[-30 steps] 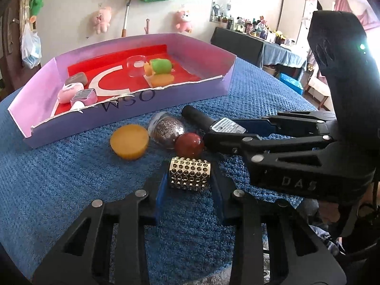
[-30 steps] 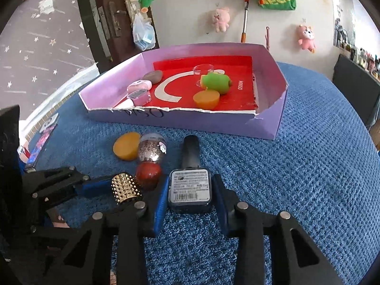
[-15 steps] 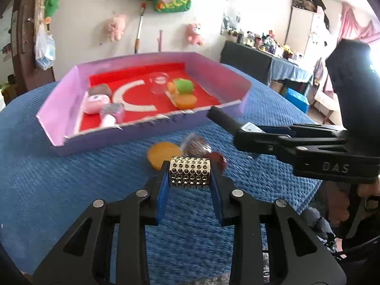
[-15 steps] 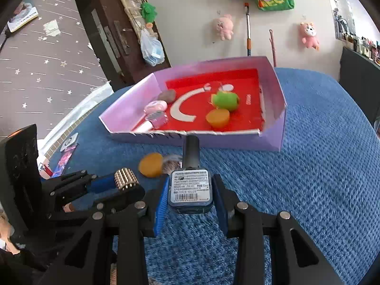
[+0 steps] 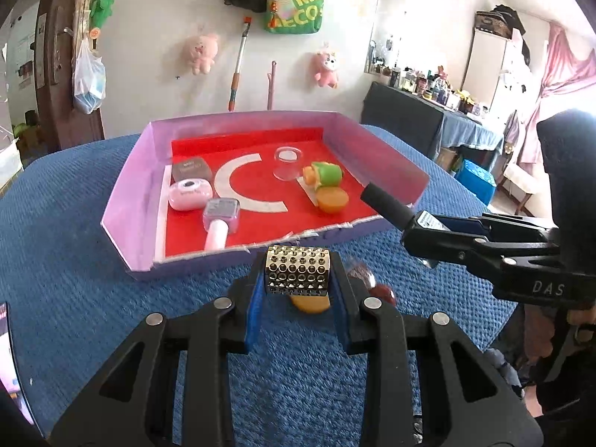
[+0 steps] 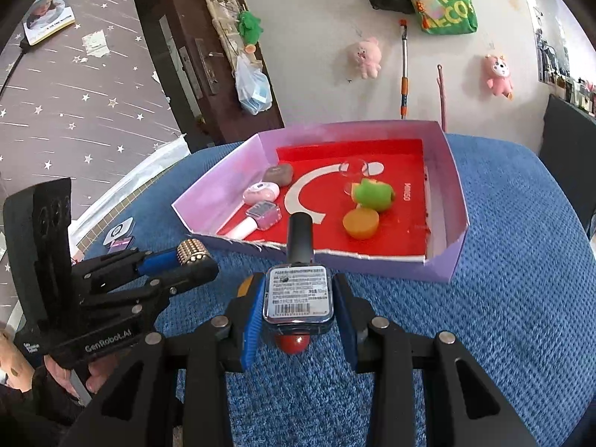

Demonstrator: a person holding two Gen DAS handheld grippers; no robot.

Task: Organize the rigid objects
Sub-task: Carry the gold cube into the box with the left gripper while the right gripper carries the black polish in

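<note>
The left gripper point(image 5: 297, 275) clamps a gold studded block point(image 5: 297, 274), the right gripper point(image 6: 298, 300) clamps a black-capped bottle point(image 6: 298, 290), and beyond both jaws a purple tray point(image 5: 128, 201) holds a green toy point(image 5: 327, 173), an orange cup point(image 5: 332, 199) and pink cases point(image 5: 190, 193).

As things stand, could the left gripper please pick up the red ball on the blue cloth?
Probably not yet: the left gripper is shut on the gold studded roller, so its jaws are occupied. The red ball itself lies uncovered.
</note>
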